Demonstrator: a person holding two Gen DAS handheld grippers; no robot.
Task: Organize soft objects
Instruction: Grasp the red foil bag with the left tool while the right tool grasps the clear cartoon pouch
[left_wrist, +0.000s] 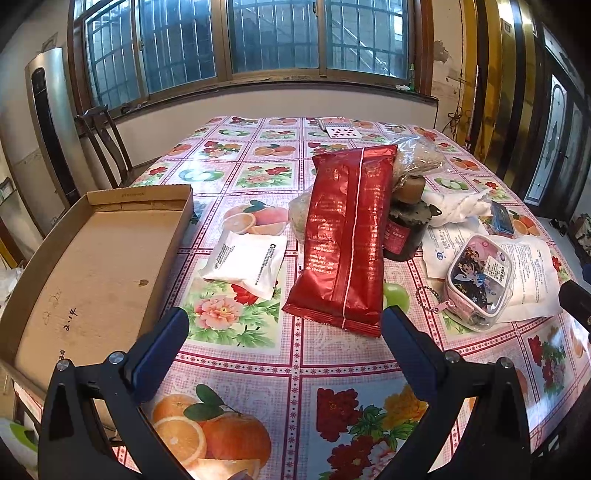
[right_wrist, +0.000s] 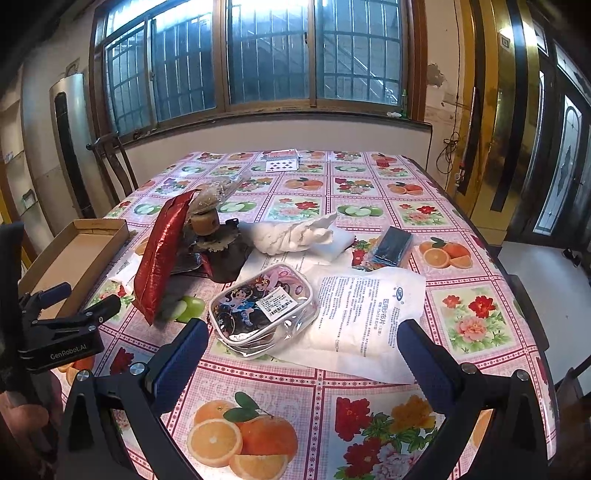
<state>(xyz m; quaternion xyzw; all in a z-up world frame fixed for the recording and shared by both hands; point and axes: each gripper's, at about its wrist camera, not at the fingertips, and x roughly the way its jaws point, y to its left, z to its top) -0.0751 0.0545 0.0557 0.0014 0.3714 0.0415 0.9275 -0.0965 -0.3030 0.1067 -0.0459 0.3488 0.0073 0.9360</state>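
Both my grippers, left (left_wrist: 284, 325) and right (right_wrist: 301, 339), hung wide apart, empty (nothing sorted yet, I judged). Next came closing on the red packet (left_wrist: 343, 236) for the cardboard tray (left_wrist: 92, 266).

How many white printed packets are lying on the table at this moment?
2. A small white packet lies between the cardboard tray and the red foil bag. A larger white packet lies partly under the cartoon pouch. Others may be hidden in the pile.
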